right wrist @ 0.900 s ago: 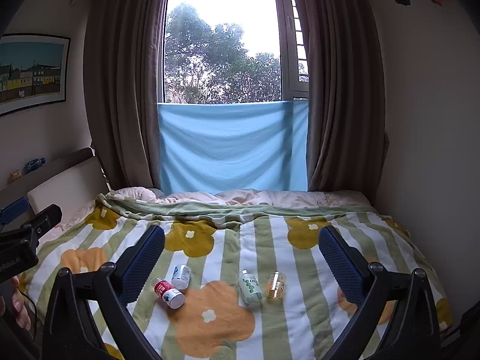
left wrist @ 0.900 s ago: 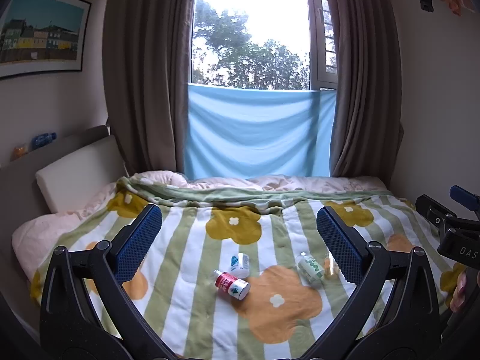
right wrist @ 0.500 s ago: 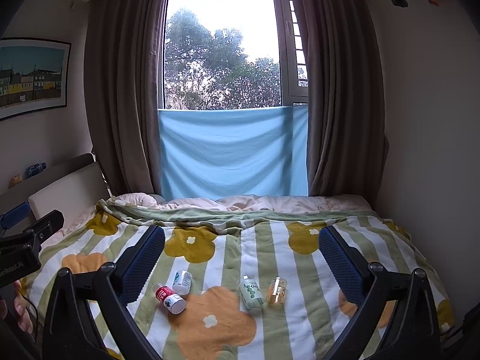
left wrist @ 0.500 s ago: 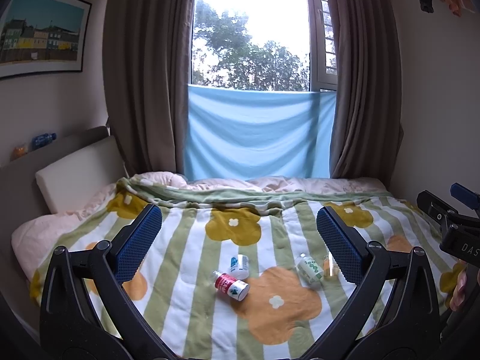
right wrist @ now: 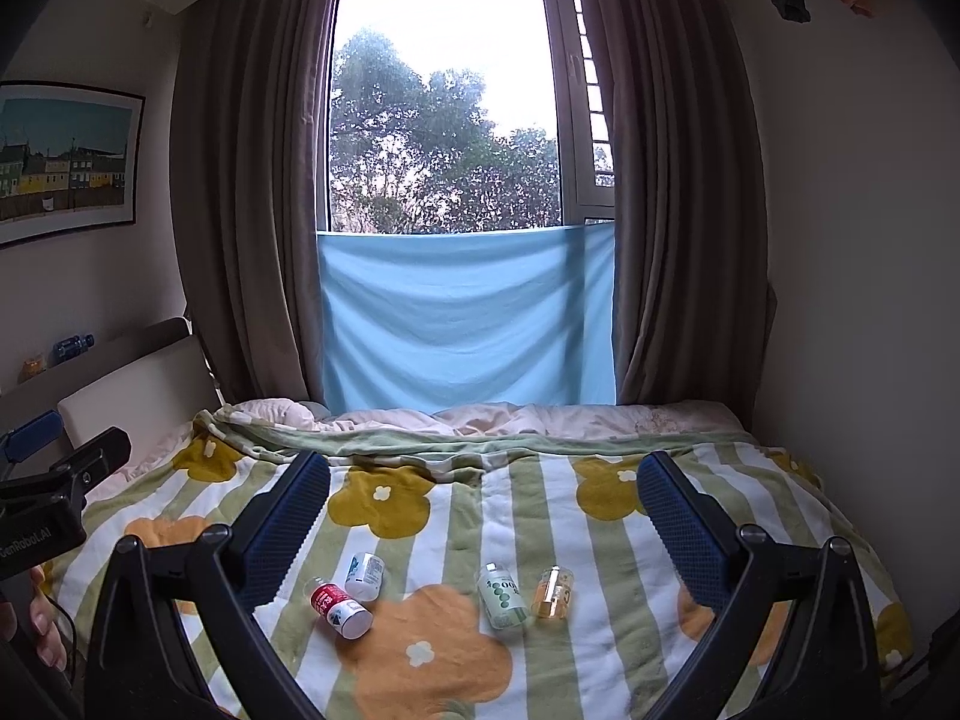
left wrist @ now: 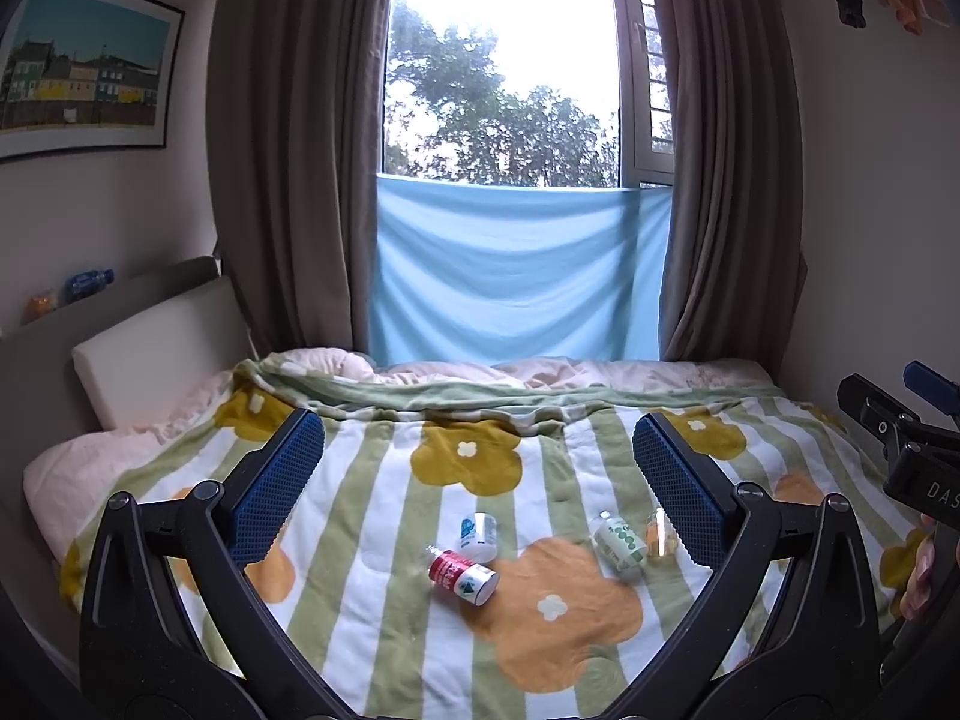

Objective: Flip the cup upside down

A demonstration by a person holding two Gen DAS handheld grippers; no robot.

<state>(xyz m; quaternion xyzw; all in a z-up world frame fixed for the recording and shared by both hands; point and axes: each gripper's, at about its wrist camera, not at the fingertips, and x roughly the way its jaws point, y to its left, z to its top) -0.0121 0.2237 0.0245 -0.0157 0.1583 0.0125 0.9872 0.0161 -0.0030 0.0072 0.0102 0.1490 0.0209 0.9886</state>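
Note:
Several small cups lie on their sides on a flowered, striped blanket (left wrist: 384, 516): a red one (left wrist: 462, 576) (right wrist: 341, 600), a white and blue one (left wrist: 478, 535) (right wrist: 364, 576), a white one with green dots (left wrist: 618, 542) (right wrist: 503, 595) and a clear amber one (left wrist: 660, 534) (right wrist: 553, 592). My left gripper (left wrist: 479, 483) is open and empty, held above the blanket on the near side of the cups. My right gripper (right wrist: 483, 519) is open and empty, also above and short of them. Each gripper shows at the edge of the other's view.
The bed fills the room between a headboard and pillow (left wrist: 150, 348) on the left and a wall (right wrist: 852, 300) on the right. Brown curtains (right wrist: 252, 210) and a blue cloth (right wrist: 468, 318) hang at the window beyond the bed.
The right gripper has tilted upward a little, so the cups sit lower in its view. The left gripper has hardly moved. The cups have not moved.

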